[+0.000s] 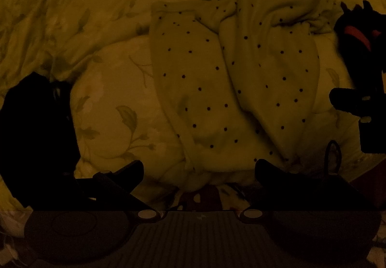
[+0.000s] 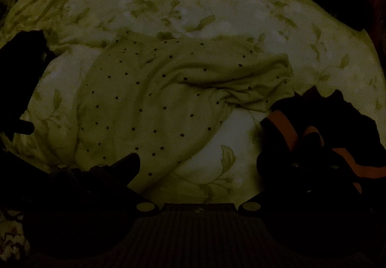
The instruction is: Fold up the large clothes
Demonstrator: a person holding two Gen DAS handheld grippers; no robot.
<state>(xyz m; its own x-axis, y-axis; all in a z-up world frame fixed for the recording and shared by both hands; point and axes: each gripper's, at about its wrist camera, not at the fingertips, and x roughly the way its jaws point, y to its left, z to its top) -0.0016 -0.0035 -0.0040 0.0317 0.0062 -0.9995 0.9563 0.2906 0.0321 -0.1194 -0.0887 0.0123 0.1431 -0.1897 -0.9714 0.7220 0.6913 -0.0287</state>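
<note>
garment: pale polka-dot garment, soft knit-like cloth, two long lobes, bunched at far end, lying mid-bed
surface: floral bedcover, leaf print, rumpled
left gripper: fingers wide apart, holding nothing, near hem
right gripper: fingers wide apart, holding nothing
right side: dark cloth with orange bands
room: very dim

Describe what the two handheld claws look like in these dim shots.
Both the left claw and right claw look black, each with two blunt tapered fingers, pale round bolts at the pivots, and a ribbed dark body. A thin cable loop rises beside the left one.
</note>
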